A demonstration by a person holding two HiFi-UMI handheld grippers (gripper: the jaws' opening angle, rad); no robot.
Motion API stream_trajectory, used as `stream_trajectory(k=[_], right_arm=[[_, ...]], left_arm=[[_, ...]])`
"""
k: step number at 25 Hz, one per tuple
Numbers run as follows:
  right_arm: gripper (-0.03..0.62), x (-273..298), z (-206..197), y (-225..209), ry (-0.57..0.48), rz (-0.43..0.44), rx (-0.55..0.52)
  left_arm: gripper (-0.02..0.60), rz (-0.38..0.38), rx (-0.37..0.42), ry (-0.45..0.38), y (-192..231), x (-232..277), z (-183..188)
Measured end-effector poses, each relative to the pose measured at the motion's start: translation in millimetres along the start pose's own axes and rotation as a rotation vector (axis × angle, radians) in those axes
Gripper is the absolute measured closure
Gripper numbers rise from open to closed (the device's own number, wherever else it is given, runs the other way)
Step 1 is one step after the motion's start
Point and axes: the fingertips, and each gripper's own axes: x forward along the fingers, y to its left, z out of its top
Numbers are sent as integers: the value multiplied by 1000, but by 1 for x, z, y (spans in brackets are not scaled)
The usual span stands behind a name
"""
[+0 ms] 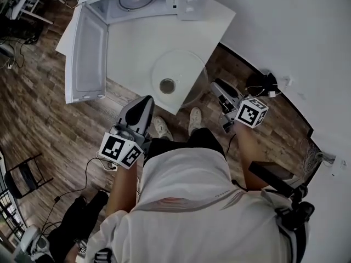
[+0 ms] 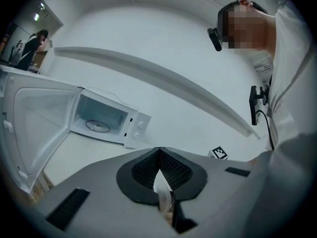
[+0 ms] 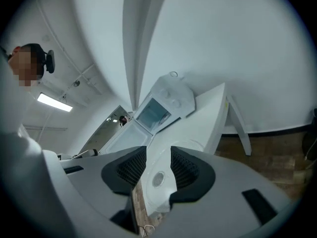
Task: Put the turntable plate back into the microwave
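A: Head view?
B: Microwave point(image 1: 143, 0) w/ door point(image 1: 88, 53) open, on table point(image 1: 131, 43). Plate point(image 1: 178, 73) lies flat at the table's near corner, outside the oven. L gripper point(image 1: 146, 99) sits below the table edge, R gripper point(image 1: 216, 85) near the plate's rim.
A: Left gripper view?
B: Jaws closed, tips touching.
A: Right gripper view?
B: Jaws apart, empty; plate shows beyond the gap.

Microwave cavity point(image 1: 134, 1) is standing open at 12 o'clock; its door point(image 1: 88, 53) is jutting out at 10 o'clock, blocking the left side; bare surface point(image 1: 131, 43) is lying between.
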Motion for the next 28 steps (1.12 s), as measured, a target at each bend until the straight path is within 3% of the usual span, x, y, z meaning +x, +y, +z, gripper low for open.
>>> stream_trajectory(k=[2, 7, 12, 19, 28], right_arm=[[459, 3, -14, -23, 39, -6, 51], [365, 14, -49, -63, 128, 38, 218], [365, 30, -84, -81, 208, 89, 303], [365, 47, -99, -68, 247, 257, 414], [386, 65, -114, -57, 288, 326, 520]], left_arm=[[571, 15, -12, 16, 1, 5, -8], [571, 64, -41, 50, 7, 12, -25], [571, 117, -76, 69, 16, 12, -41], [571, 169, -121, 75, 15, 4, -64], [572, 189, -136, 67, 18, -4, -69]])
